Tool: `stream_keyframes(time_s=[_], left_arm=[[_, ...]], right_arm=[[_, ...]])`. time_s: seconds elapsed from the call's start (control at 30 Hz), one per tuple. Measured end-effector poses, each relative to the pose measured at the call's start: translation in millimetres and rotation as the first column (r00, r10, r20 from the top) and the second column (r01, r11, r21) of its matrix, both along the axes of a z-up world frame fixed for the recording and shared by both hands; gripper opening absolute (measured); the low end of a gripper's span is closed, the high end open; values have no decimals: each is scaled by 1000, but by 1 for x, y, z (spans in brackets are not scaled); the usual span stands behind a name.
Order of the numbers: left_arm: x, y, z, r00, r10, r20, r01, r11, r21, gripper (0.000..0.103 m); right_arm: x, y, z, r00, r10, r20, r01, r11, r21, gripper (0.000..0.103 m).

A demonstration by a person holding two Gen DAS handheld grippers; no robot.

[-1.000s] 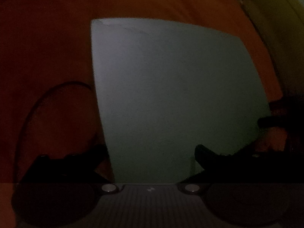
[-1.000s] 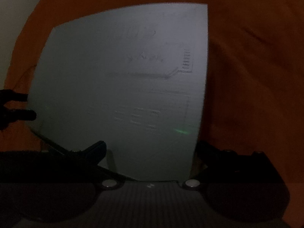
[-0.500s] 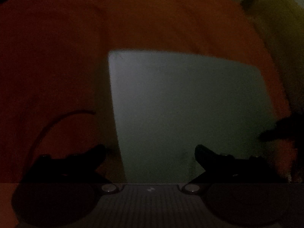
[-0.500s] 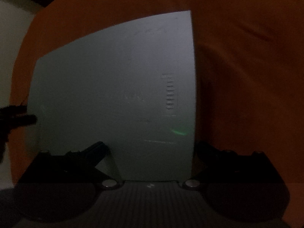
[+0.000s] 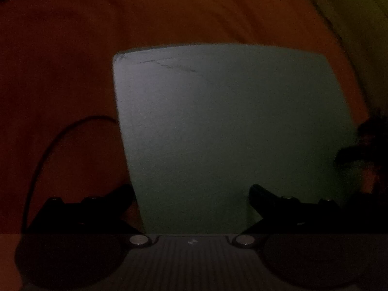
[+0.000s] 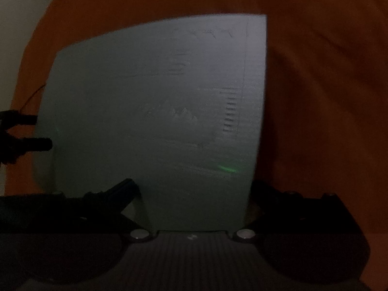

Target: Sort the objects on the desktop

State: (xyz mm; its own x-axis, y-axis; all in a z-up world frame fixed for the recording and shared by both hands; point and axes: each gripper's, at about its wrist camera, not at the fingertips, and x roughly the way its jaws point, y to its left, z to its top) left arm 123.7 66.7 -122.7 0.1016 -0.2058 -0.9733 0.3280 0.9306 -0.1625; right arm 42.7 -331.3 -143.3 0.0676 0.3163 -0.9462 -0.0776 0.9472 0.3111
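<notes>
Left wrist view, very dim: the left gripper (image 5: 191, 194) has its two dark fingers (image 5: 116, 198) spread wide apart, gripping nothing, one on either side of the near edge of a pale grey-white flat rectangular sheet of paper (image 5: 230, 133). Its left finger sits just off the sheet's left edge, the right one overlaps the sheet's near part. The sheet lies flat on an orange cloth-covered bench (image 5: 72, 60), a faint crease line near its far left corner. A thin dark cable (image 5: 48, 150) loops over the cloth left of the sheet. At the sheet's right edge the dark fingertips of the other gripper show; contact with the sheet cannot be told. Far right is a yellowish-green surface (image 5: 359, 24), too dark to identify. Right wrist view: the right gripper (image 6: 194, 191) also has its fingers (image 6: 121, 191) wide apart, holding nothing, straddling the near edge of the same sheet (image 6: 145, 109). Faint printed or embossed marks and a small green glint show on the sheet's right half, unreadable. The left gripper's fingertips (image 6: 31, 143) are at the sheet's left edge. Orange cloth (image 6: 327, 84) surrounds the sheet; a pale surface (image 6: 19, 24) lies beyond it, far left.
</notes>
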Motion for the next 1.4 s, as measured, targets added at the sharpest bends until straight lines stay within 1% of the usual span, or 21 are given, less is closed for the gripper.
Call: stream_keyframes(time_s=[0.03, 0.1, 0.27, 0.37, 0.4, 0.47, 0.53, 0.6, 0.63, 0.73, 0.8, 0.87, 0.9, 0.93, 1.03, 1.07, 1.1, 1.2, 1.23, 1.3, 1.4], left_arm=[[-4, -2, -4, 1000, -12, -1, 12, 1000, 19, 101], [-8, -3, -11, 1000, 17, 3, -17, 999, 40, 103], [-12, 7, -10, 999, 48, 19, -49, 999, 23, 103], [-10, 0, -15, 999, 48, 20, -49, 998, 36, 102], [-12, -13, -20, 998, 47, 29, -48, 998, 35, 102], [-13, -15, -4, 996, 50, 80, -51, 999, 18, 102], [-14, -16, 19, 986, 68, 153, -66, 998, -18, 103], [-16, -16, 42, 969, 104, 222, -92, 994, -66, 103], [-18, -16, 52, 955, 137, 262, -117, 989, -90, 103], [-25, -20, 75, 902, 222, 370, -181, 973, -143, 103], [-33, -29, 90, 875, 226, 428, -189, 974, -129, 103], [-25, -38, 97, 840, 189, 508, -157, 982, -107, 103], [-26, -37, 99, 830, 201, 521, -172, 980, -104, 103], [-27, -37, 102, 821, 216, 528, -192, 976, -101, 103], [-38, -44, 113, 834, 257, 489, -263, 963, -57, 103], [-43, -50, 113, 838, 243, 489, -253, 966, -47, 103], [-51, -58, 115, 836, 227, 500, -240, 970, -40, 101], [-62, -72, 110, 807, 247, 537, -283, 959, -15, 103], [-66, -71, 104, 809, 265, 525, -307, 952, -8, 103], [-72, -66, 93, 814, 307, 494, -356, 934, 6, 103], [-98, -65, 83, 828, 277, 488, -347, 936, 58, 103]], right_arm=[[2, 0, -5, 1000, -5, 6, 5, 1000, -11, 103], [4, 1, -19, 1000, -10, 6, 10, 1000, -22, 103], [4, 0, -26, 998, -28, 48, 28, 1000, -11, 103], [-3, -4, -39, 998, -21, 59, 23, 999, -24, 103], [-3, -5, -41, 998, -18, 64, 20, 999, -34, 103], [-14, 4, -17, 995, -3, 101, 8, 999, -48, 103], [-15, 9, 8, 985, 18, 172, -8, 998, -57, 103], [-14, 13, 32, 965, 23, 261, -2, 997, -80, 103], [-14, 14, 43, 954, 11, 300, 15, 996, -84, 103], [-15, 19, 74, 916, -95, 391, 128, 990, -59, 103], [-17, 26, 90, 882, -149, 446, 191, 980, -49, 103], [-22, 36, 104, 849, -180, 497, 238, 970, -54, 103], [-25, 41, 109, 837, -196, 510, 261, 964, -58, 103], [-26, 45, 111, 833, -217, 509, 287, 956, -60, 103], [-31, 60, 113, 822, -267, 503, 352, 933, -78, 103], [-32, 67, 111, 821, -263, 506, 354, 931, -91, 103], [-33, 73, 109, 819, -262, 511, 363, 926, -107, 103], [-34, 88, 97, 803, -272, 530, 411, 897, -162, 103], [-34, 92, 94, 799, -275, 535, 420, 892, -168, 103], [-34, 98, 87, 794, -281, 539, 419, 896, -150, 103], [-51, 106, 80, 803, -243, 544, 364, 923, -125, 103]])
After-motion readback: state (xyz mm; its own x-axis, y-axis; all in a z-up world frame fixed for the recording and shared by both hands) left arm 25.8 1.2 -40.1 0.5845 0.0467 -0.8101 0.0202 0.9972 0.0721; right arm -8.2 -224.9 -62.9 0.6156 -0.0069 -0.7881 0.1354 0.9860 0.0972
